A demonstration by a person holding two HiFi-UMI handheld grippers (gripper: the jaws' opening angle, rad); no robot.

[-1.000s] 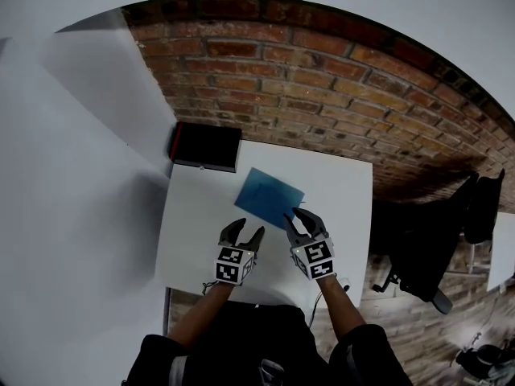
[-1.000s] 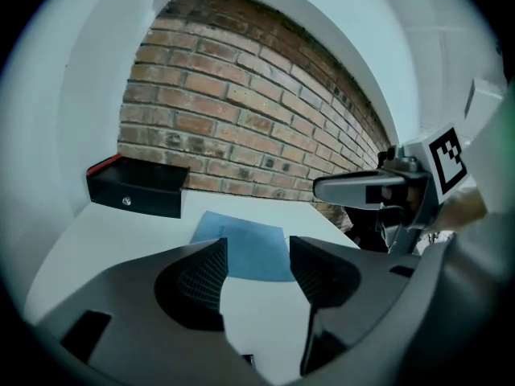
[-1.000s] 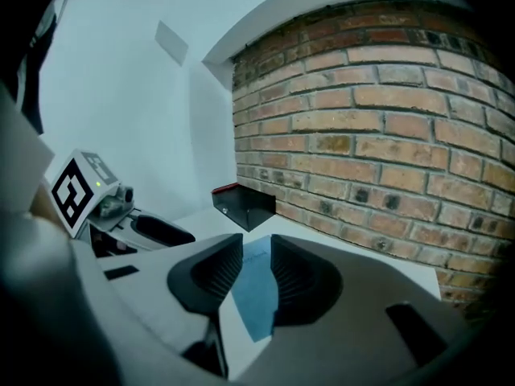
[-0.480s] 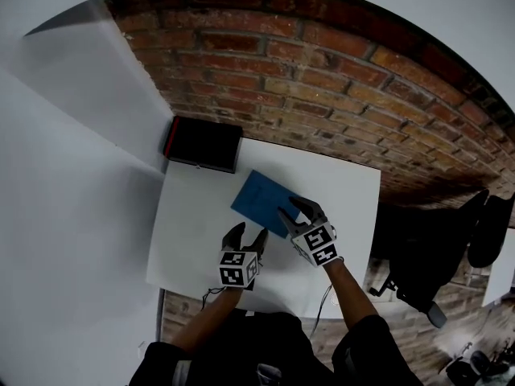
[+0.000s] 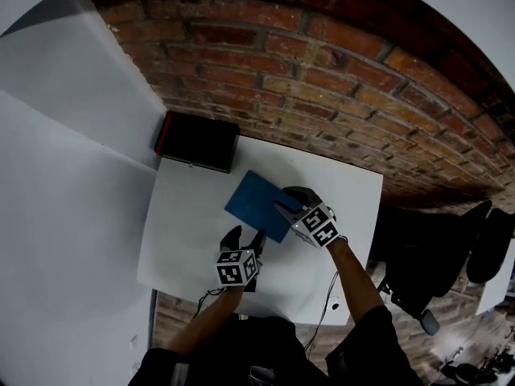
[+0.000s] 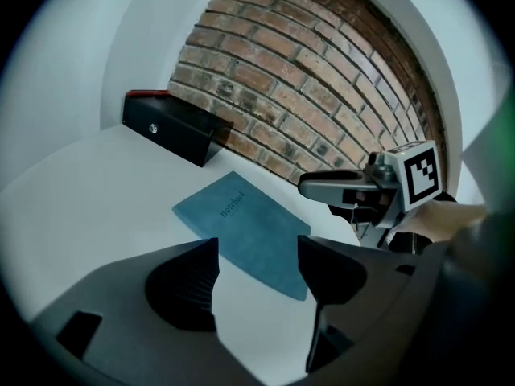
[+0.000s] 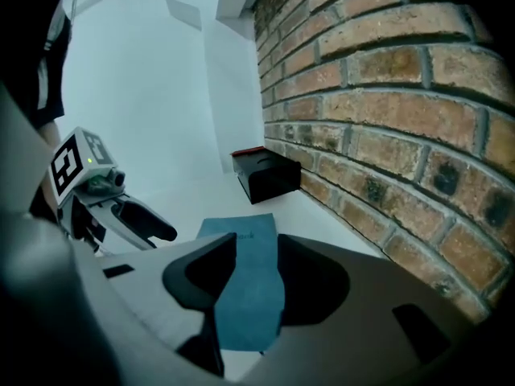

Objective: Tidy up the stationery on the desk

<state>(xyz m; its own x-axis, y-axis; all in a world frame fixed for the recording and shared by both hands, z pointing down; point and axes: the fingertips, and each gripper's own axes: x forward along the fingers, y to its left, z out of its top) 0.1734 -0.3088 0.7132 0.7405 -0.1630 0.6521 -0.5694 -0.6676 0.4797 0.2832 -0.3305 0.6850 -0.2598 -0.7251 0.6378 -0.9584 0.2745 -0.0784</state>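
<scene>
- Brick wall (image 5: 322, 79) runs behind a white table (image 5: 185, 223), which stands against it.
- At the table's back left corner sits a black box (image 5: 197, 141) with a red edge, close to the wall.
- Near the middle of the table a blue notebook (image 5: 256, 203) lies flat and closed, turned at a slant to the table's edges.
- Left hand-held gripper (image 5: 245, 236) hovers low over bare table just short of the notebook's near corner. Its jaws are spread wide with nothing between them, and the notebook (image 6: 241, 227) lies ahead of them.
- Right hand-held gripper (image 5: 287, 201) is over the notebook's right part. Its jaws stand moderately apart, and the blue cover (image 7: 245, 296) shows in the gap between them. They are not closed on it.
</scene>
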